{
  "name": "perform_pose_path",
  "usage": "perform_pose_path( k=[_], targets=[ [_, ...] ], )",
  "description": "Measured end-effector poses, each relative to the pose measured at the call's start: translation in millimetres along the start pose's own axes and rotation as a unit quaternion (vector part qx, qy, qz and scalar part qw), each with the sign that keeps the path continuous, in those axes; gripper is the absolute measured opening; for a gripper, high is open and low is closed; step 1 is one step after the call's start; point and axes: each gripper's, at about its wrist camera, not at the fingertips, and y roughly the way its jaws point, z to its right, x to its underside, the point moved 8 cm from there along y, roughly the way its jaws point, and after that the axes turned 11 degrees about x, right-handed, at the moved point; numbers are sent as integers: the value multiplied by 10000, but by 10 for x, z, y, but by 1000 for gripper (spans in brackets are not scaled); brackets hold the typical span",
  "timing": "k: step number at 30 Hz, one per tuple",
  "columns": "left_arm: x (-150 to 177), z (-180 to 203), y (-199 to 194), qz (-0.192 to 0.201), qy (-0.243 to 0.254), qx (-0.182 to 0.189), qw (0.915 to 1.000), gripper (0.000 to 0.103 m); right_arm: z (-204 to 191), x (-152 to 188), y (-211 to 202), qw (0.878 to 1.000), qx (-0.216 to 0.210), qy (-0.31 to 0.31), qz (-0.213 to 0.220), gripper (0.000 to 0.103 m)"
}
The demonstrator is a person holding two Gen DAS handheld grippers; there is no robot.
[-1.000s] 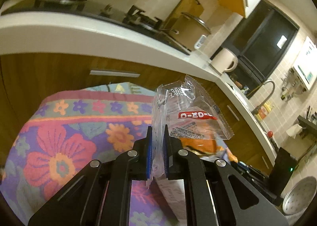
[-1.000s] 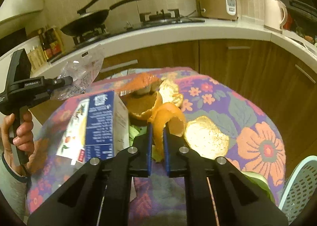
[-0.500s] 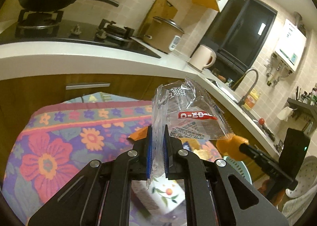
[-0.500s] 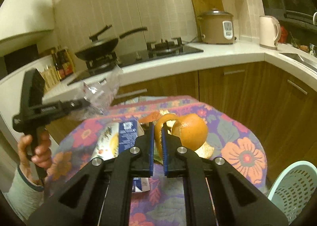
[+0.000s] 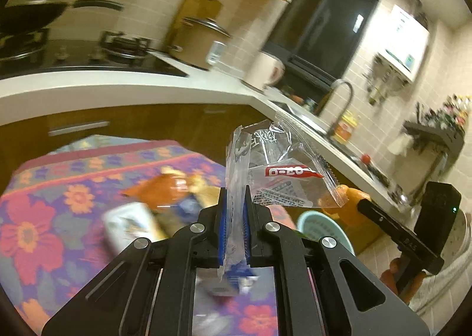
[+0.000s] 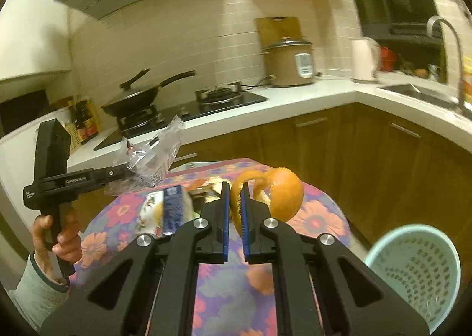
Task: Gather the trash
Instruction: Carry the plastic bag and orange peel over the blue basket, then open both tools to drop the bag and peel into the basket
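My left gripper is shut on a clear plastic wrapper with a red label, held up above the flowered table. It also shows at the left of the right wrist view with the wrapper. My right gripper is shut on a curl of orange peel, lifted above the table. The peel and the right gripper show in the left wrist view, above a pale green perforated basket. The basket sits low at the right.
A blue and white carton and more orange peel lie on the table. Behind stand wooden cabinets, a white counter with a wok, a rice cooker, a kettle and a sink tap.
Both grippers have risen and swung right with their loads. The orange peel now hangs over the basket side of the table; the basket has come further into view.
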Motion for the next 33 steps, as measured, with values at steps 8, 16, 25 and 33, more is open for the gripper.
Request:
perform_pose_path(
  k=[8, 16, 25, 33],
  targets=[
    [365, 894, 812, -672, 507, 414, 9956, 7, 811, 332, -387, 9967, 692, 422, 108, 5],
    [897, 1532, 1734, -1559, 712, 791, 9820, 7, 1687, 746, -511, 9854, 1277, 1110, -165, 5],
    [1498, 1737, 2511, -2422, 712, 737, 9648, 7, 2417, 1423, -269, 9563, 1845, 1959, -1139, 5],
    [1684, 1710, 2852, -2626, 741, 567, 9604, 34, 2596, 1625, -208, 9425, 1939, 2315, -1432, 6]
  ],
)
